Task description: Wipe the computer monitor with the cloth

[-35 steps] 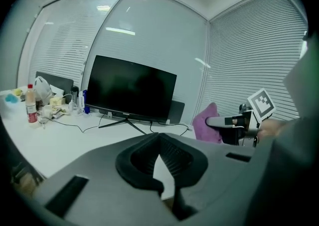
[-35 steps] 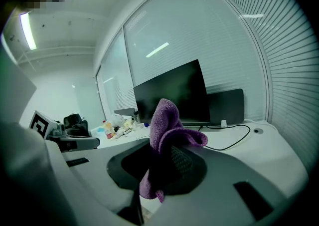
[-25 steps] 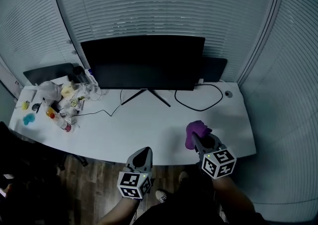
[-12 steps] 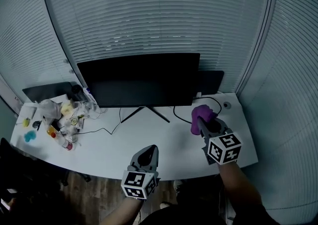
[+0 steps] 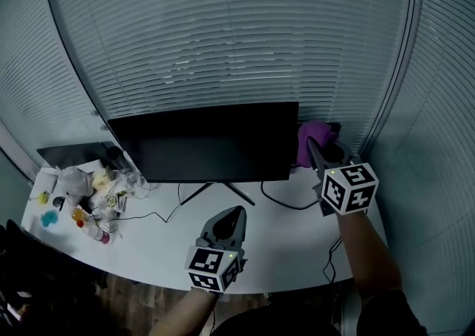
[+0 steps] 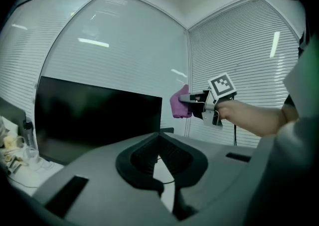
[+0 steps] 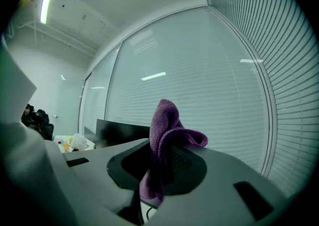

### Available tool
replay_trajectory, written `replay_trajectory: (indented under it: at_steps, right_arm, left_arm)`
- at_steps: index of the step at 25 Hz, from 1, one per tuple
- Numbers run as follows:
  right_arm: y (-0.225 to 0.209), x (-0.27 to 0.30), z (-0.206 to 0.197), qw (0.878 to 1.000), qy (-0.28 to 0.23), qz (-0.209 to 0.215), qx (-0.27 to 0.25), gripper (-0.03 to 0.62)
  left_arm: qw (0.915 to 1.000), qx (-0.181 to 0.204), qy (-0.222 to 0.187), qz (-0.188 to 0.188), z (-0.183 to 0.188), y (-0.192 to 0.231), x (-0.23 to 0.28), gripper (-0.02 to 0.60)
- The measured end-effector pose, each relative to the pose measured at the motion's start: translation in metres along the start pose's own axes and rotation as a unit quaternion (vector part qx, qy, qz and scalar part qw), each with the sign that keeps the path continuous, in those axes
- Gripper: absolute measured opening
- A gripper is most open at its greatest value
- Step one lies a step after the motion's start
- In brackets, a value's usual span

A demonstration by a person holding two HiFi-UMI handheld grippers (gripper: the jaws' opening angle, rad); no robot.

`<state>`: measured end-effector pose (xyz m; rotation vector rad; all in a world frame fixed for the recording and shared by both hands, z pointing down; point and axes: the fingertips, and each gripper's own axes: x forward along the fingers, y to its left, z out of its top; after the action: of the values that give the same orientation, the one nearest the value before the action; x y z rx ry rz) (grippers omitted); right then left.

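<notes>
The black monitor (image 5: pixel 208 143) stands on the white desk (image 5: pixel 289 234) with its screen dark. My right gripper (image 5: pixel 313 145) is raised beside the monitor's upper right corner, shut on a purple cloth (image 5: pixel 313 136). In the right gripper view the cloth (image 7: pixel 164 145) bunches up between the jaws, and the monitor (image 7: pixel 122 132) shows far to the left. My left gripper (image 5: pixel 236 216) hangs low over the desk's front, jaws shut with nothing in them. The left gripper view shows the monitor (image 6: pixel 94 117) ahead, with the right gripper (image 6: pixel 192 101) and the cloth (image 6: pixel 180 104) at its right edge.
Clutter of bottles, bags and small items (image 5: pixel 85 193) crowds the desk's left end. Cables (image 5: pixel 286 197) loop on the desk behind the monitor stand (image 5: pixel 219 190). A second dark screen (image 5: pixel 70 153) sits at far left. Window blinds (image 5: pixel 237 38) run behind the desk.
My right gripper has lifted the purple cloth from low over the desk's right front up to the monitor's upper right corner. The head view has tilted upward. The left gripper stays low.
</notes>
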<state>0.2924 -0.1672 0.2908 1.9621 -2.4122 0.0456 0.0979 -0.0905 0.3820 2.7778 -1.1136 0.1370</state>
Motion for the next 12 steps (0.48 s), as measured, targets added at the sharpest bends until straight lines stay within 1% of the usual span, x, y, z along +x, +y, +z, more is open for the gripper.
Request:
replay_trajectory:
  at_steps: [6, 12]
  right_arm:
    - [-0.038, 0.030, 0.038, 1.000, -0.004, -0.007, -0.019, 0.072]
    - [-0.054, 0.060, 0.040, 0.999, 0.006, 0.006, -0.048, 0.072]
  left_arm:
    - [0.9999, -0.004, -0.007, -0.007, 0.024, -0.011, 0.037, 0.006]
    - [0.9999, -0.012, -0.001, -0.011, 0.016, -0.014, 0.070, 0.006]
